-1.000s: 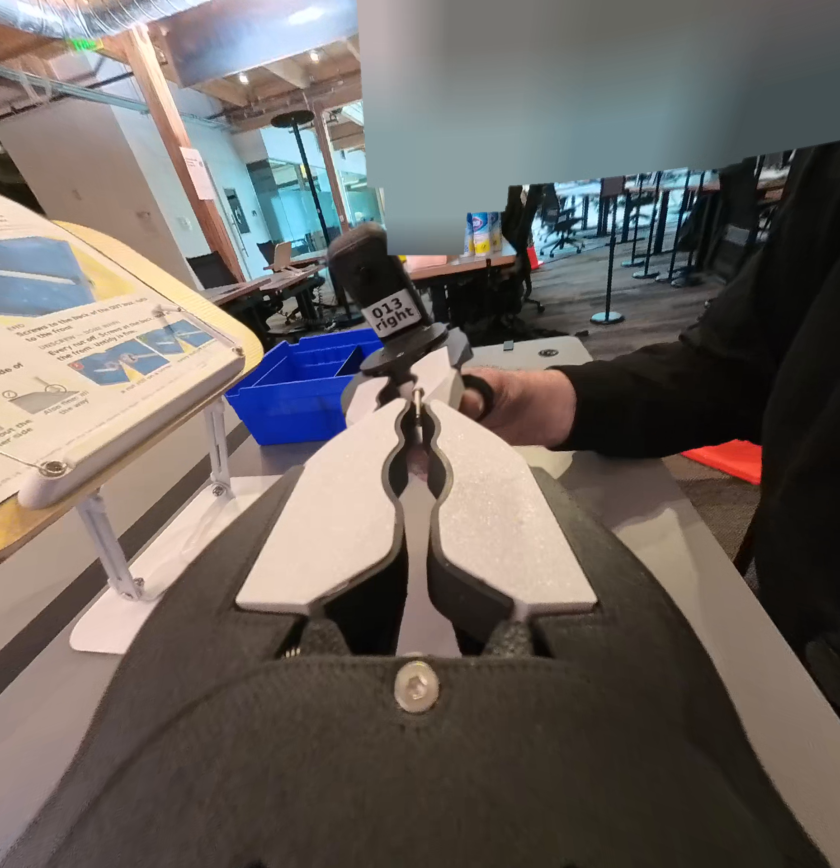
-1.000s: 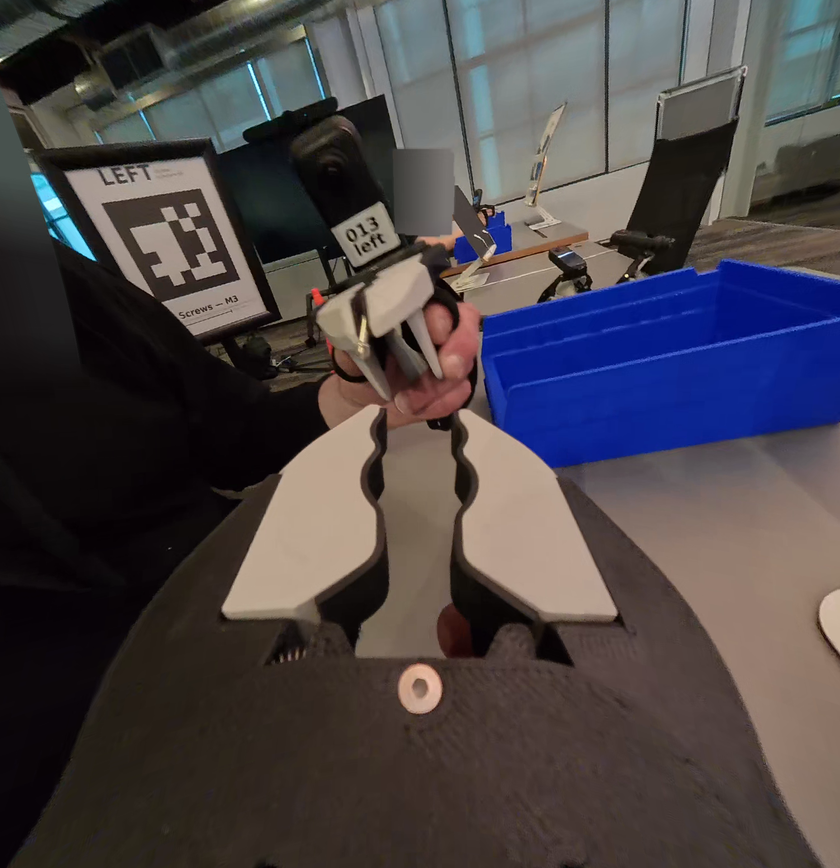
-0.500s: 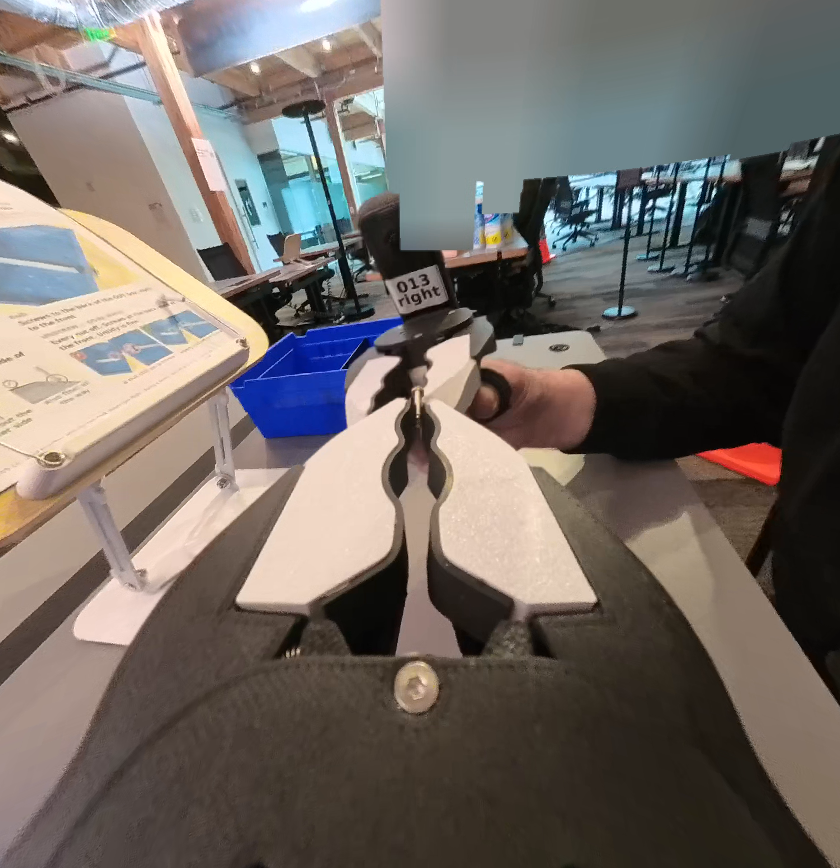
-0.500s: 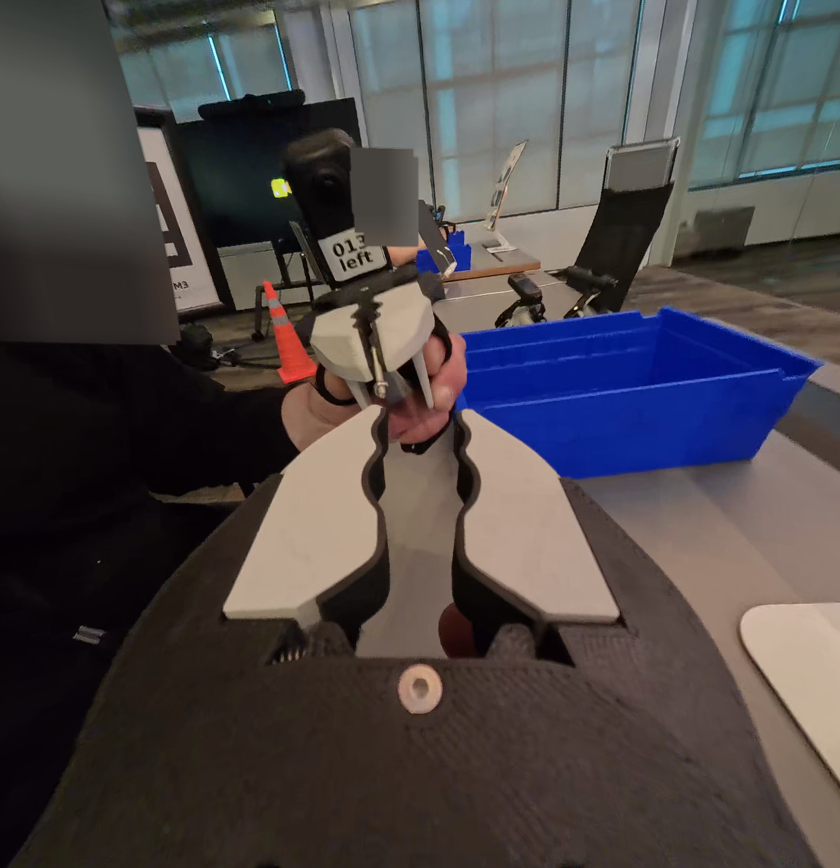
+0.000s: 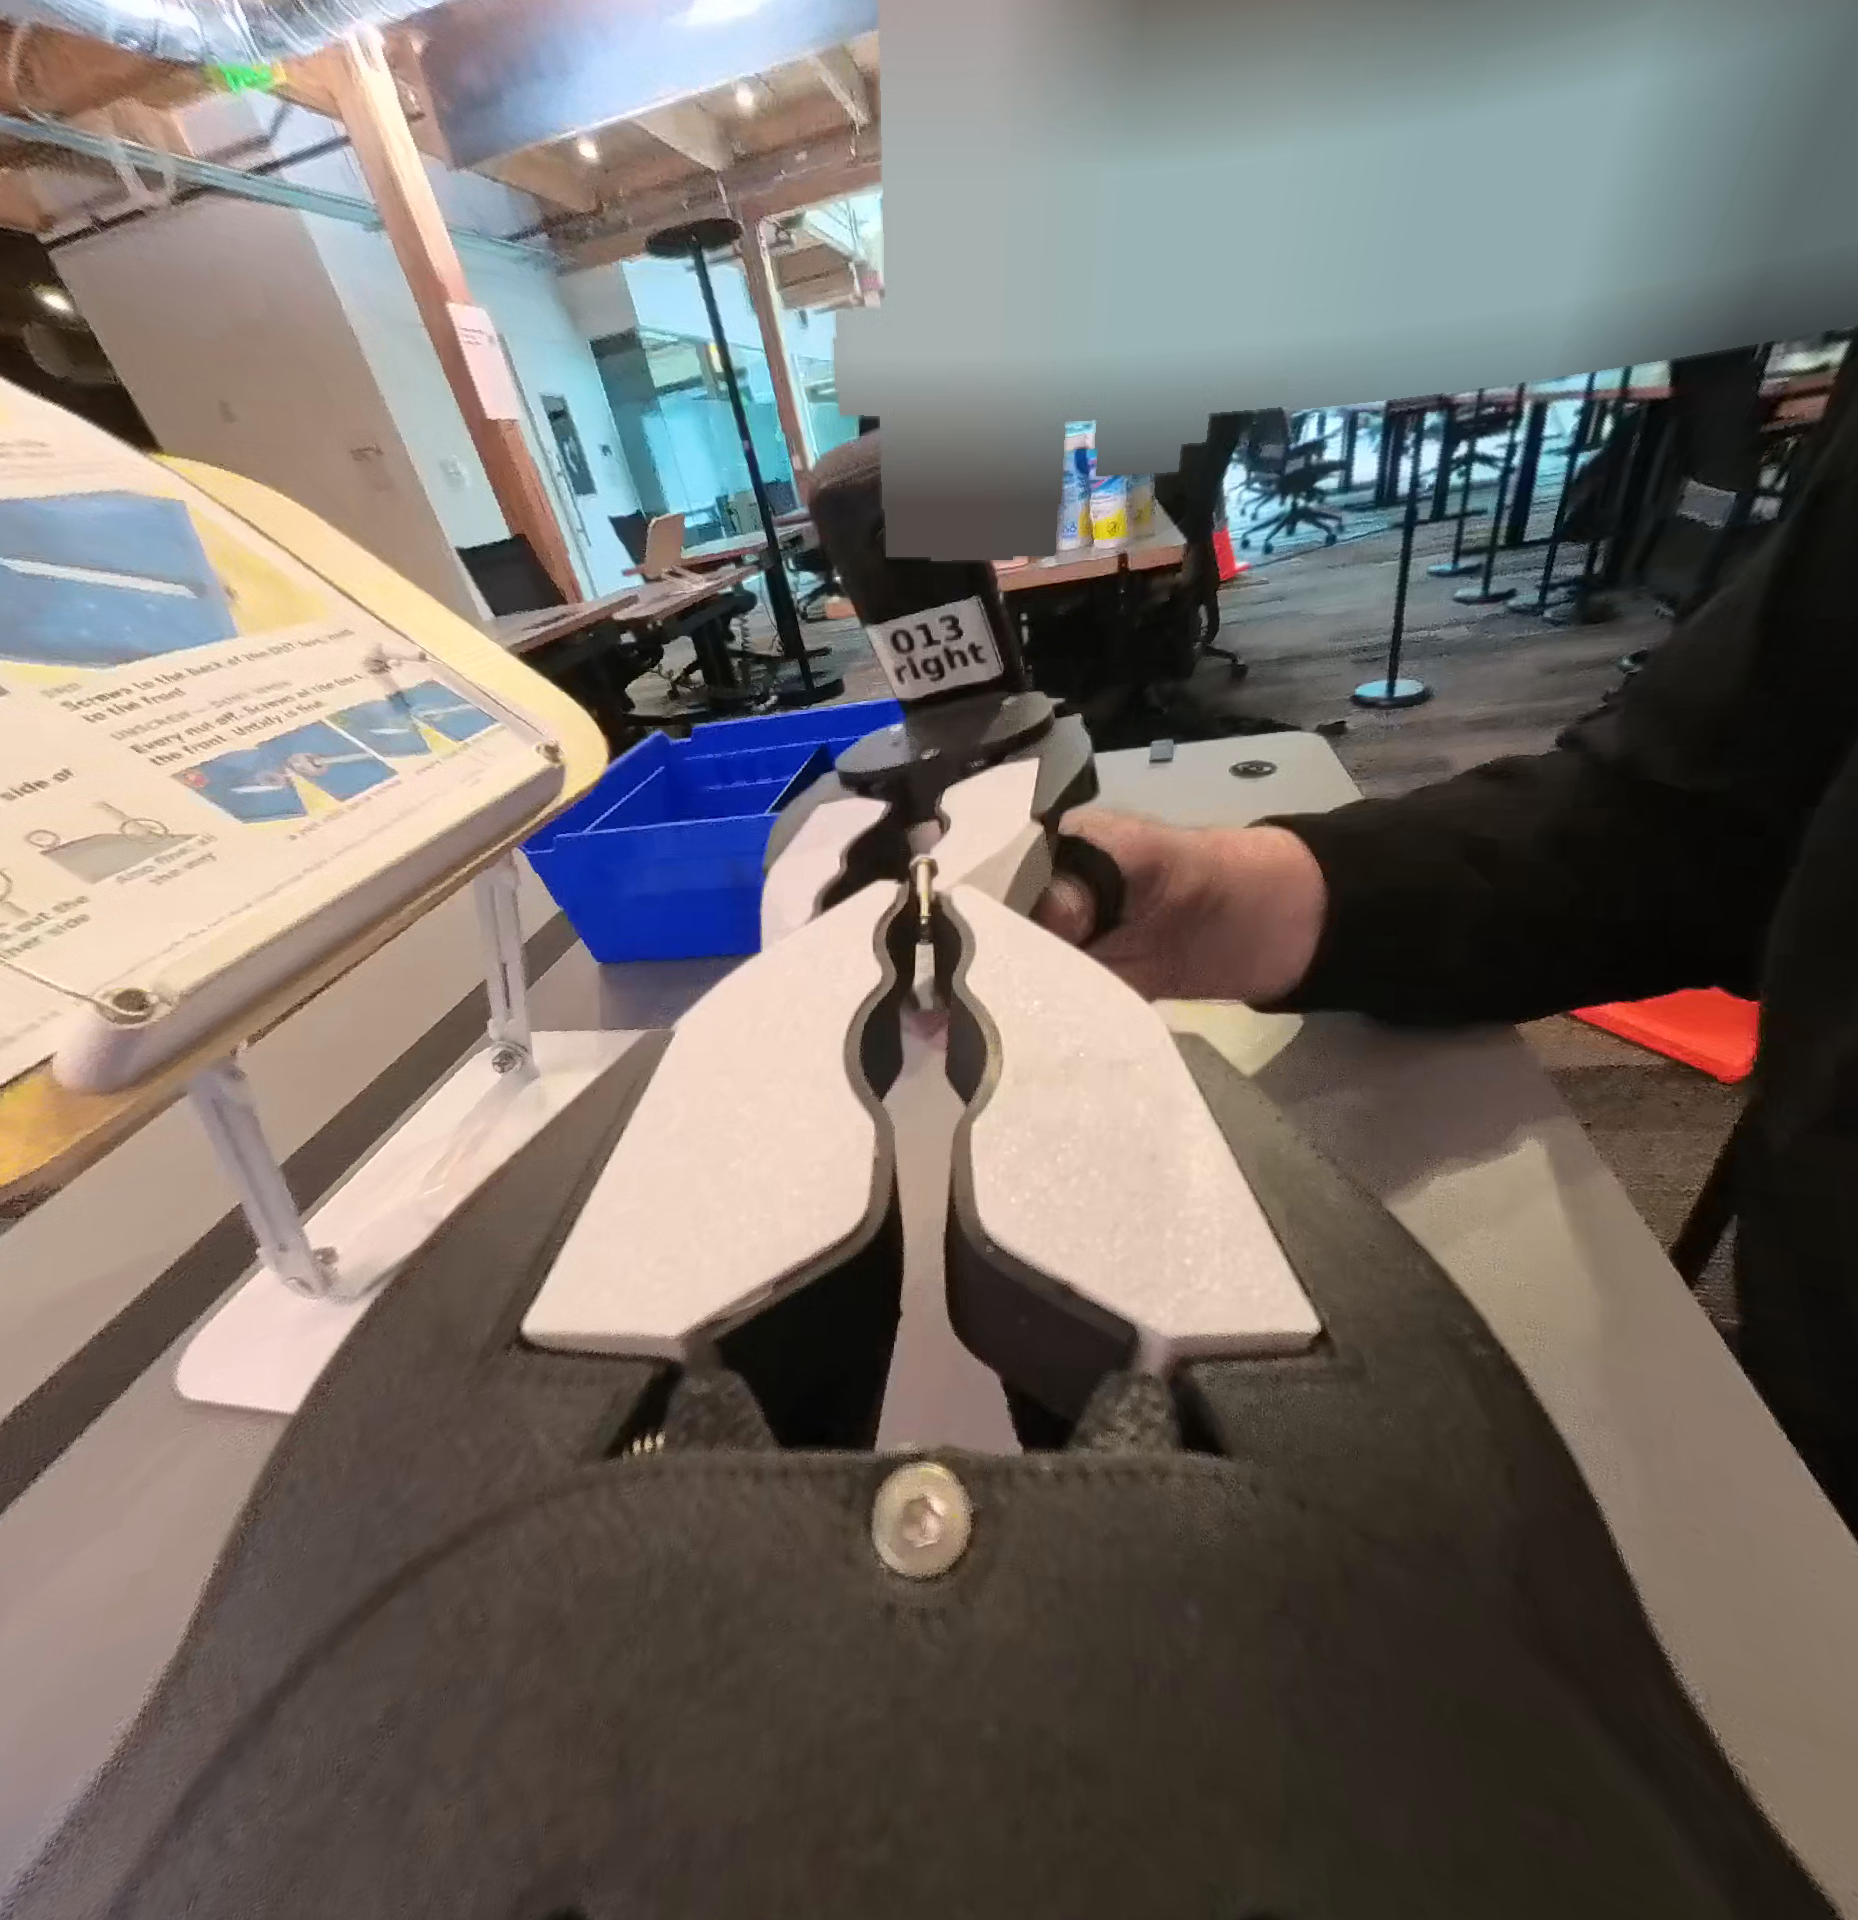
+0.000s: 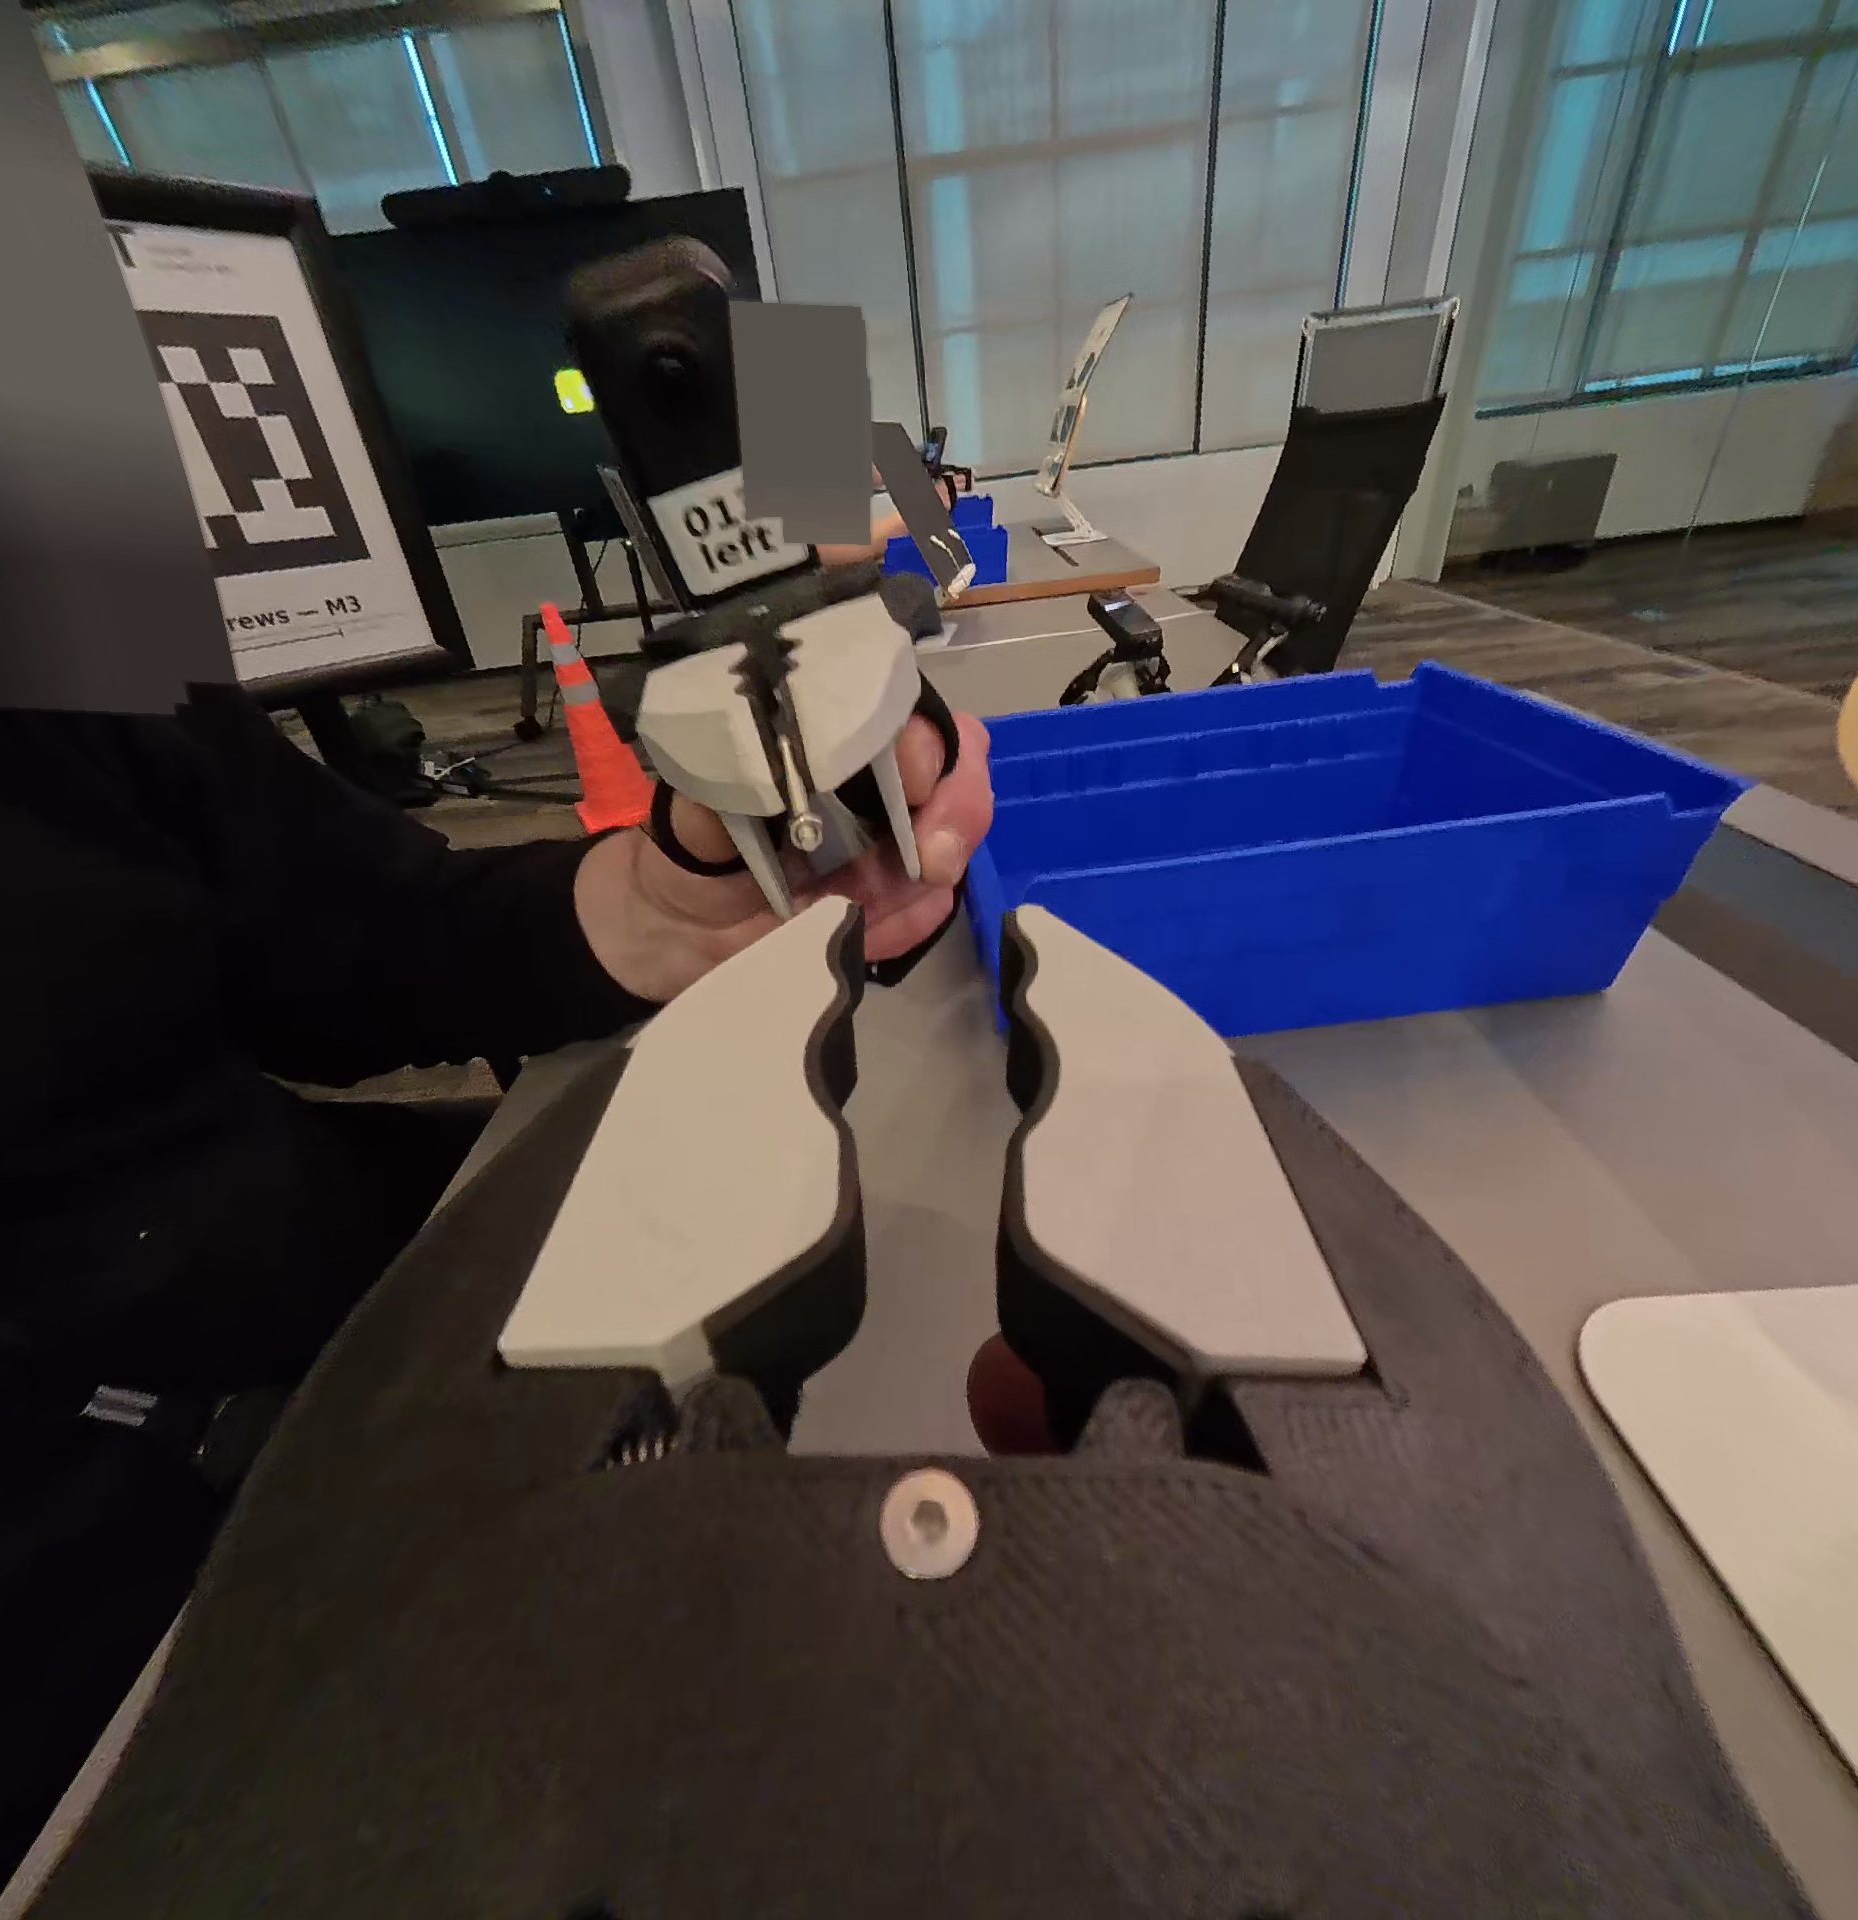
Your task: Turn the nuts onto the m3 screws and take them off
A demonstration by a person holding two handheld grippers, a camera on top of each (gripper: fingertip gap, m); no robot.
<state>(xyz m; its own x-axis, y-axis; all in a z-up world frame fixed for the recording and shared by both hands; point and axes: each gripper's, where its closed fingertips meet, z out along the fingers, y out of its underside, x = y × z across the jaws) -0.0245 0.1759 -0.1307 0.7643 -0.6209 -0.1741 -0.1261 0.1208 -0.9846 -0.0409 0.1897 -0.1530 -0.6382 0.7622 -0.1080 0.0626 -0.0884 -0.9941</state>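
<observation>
Left hand-held gripper [image 5: 923,914]: I had it clamped on the m3 screw [image 5: 921,891], held above the tabletop [image 5: 1476,1174].
Nut [image 6: 803,831]: sat on screw's end.
Right hand-held gripper [image 6: 930,925]: fingers apart, empty, just beside screw.
Blue bin [image 6: 1320,862]: divided; contents hidden.

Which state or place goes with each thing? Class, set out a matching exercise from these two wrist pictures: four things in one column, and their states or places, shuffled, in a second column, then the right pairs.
Things
1. left gripper
2. right gripper
3. screw
4. blue bin

States or places
A. stands on the grey table
B. open, nothing between its fingers
C. carries a nut near its free end
D. shut on the screw

Pairs: 1-D, 2-B, 3-C, 4-A
</observation>
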